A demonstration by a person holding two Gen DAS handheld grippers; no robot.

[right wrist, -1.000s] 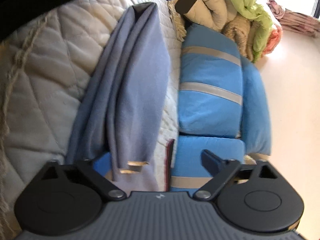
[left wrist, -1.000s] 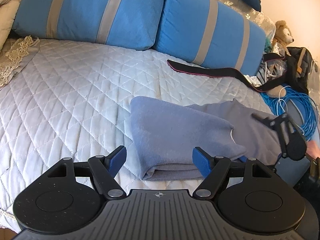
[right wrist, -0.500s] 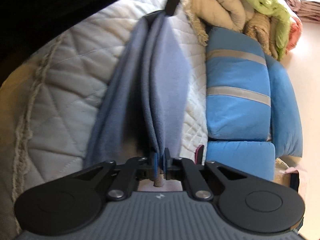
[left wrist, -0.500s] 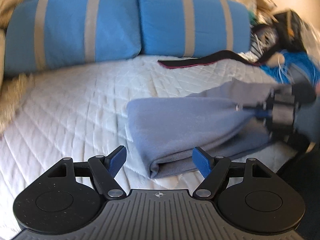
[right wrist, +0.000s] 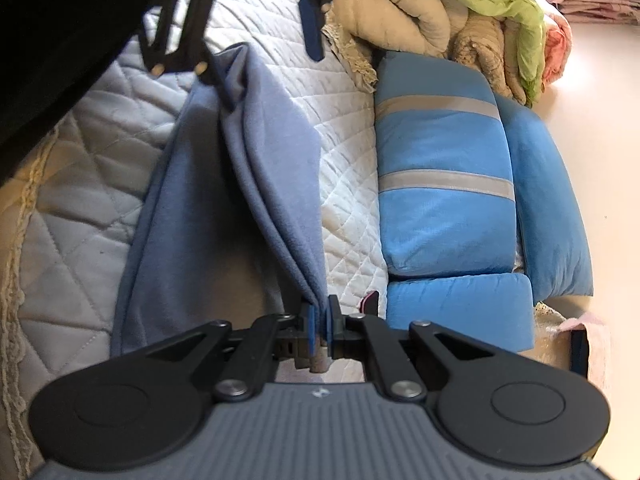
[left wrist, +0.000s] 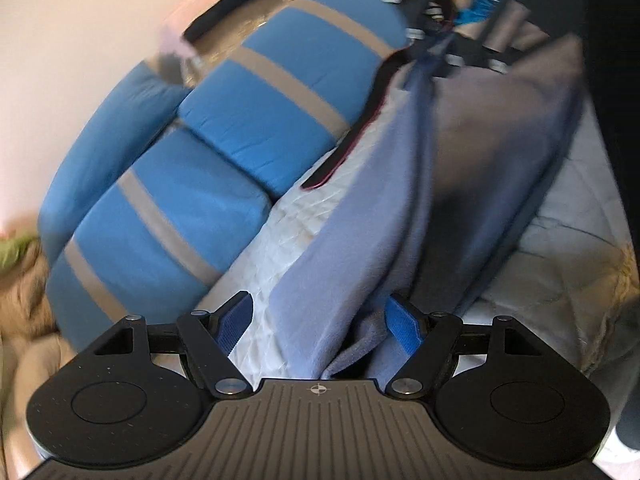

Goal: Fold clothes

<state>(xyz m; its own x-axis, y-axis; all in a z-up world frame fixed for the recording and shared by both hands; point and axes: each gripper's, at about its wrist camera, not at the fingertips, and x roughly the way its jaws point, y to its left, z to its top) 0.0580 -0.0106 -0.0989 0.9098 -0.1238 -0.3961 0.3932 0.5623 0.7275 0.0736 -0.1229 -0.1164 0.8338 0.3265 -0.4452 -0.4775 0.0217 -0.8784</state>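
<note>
At lower centre, the right gripper (right wrist: pixel 319 322) pinches the grey-blue garment (right wrist: pixel 276 168); the left gripper (left wrist: pixel 318 322), jaws open around its far end, should clamp before lifting.

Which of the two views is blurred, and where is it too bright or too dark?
Left wrist view: motion blur smears the blue pillows and grey-blue garment. Right wrist view: sharp, but the wall is washed out and the upper left corner is black.
</note>
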